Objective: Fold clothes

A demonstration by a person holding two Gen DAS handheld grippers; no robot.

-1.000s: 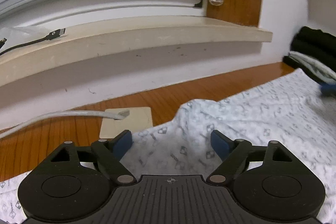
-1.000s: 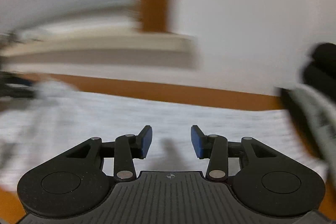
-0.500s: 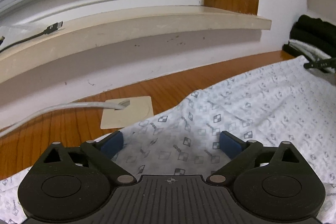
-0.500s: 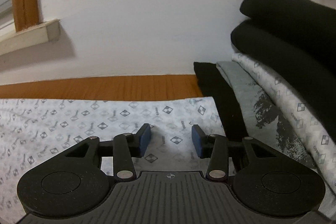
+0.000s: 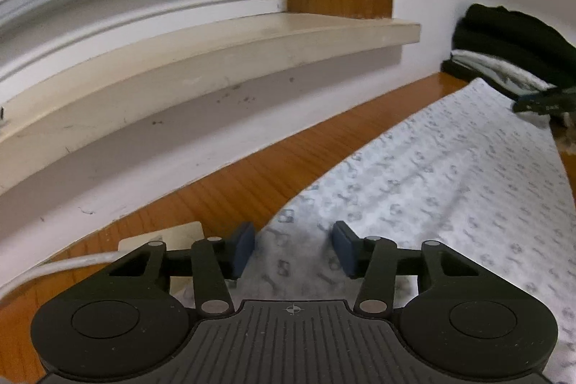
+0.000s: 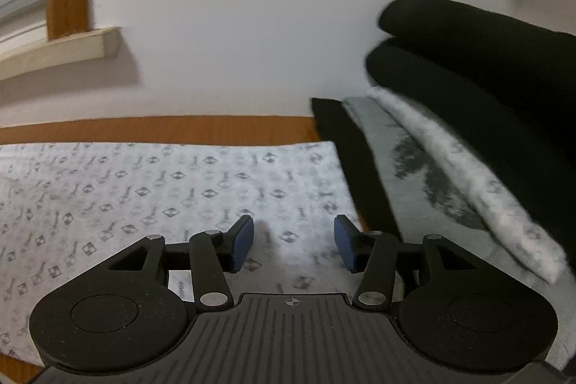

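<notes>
A white garment with a small grey pattern (image 5: 450,175) lies spread flat on the wooden table (image 5: 252,182). It also shows in the right wrist view (image 6: 144,189). My left gripper (image 5: 293,249) is open and low over the garment's left end, its fingers either side of the cloth edge. My right gripper (image 6: 293,245) is open and low over the garment's right end, beside a stack of folded clothes (image 6: 450,139). The right gripper also shows far right in the left wrist view (image 5: 543,101). Neither holds cloth.
The stack of black, grey and patterned folded clothes (image 5: 504,45) sits against the white wall at the table's right end. A window sill (image 5: 216,60) overhangs the back. A white cable (image 5: 54,270) and a beige plate (image 5: 162,234) lie at the left.
The left gripper has moved right along the garment's edge and its jaws have narrowed. The right gripper has opened wider and shifted slightly left over the garment's right end.
</notes>
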